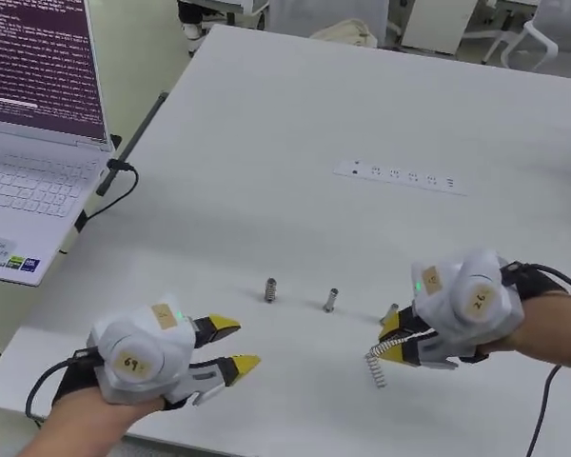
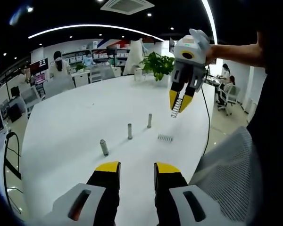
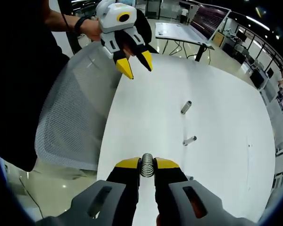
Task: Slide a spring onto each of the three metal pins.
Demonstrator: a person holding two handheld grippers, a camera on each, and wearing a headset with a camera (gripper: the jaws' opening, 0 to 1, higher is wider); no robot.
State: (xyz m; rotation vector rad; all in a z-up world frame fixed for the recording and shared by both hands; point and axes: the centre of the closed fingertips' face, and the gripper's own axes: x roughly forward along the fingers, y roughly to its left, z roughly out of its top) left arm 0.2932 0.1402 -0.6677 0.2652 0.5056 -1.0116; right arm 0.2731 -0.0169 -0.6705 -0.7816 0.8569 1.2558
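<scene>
We held the left gripper (image 1: 230, 347) with jaws apart above the table (image 1: 362, 114). Three pins (image 1: 331, 301) stood in a row. The right gripper (image 1: 394, 335), near the rightmost pin (image 1: 391, 311), was clamped on a spring (image 3: 147, 165). A second spring (image 2: 165, 138) lay on the table.

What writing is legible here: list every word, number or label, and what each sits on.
"69", roughly, handwritten: left sticker, on the left gripper.
Two handwritten characters, not surely readable: right sticker, on the right gripper.
Laptop screen text lines: too small.
Laptop palm-rest stickers: too small.
Power strip markings: too small.
</scene>
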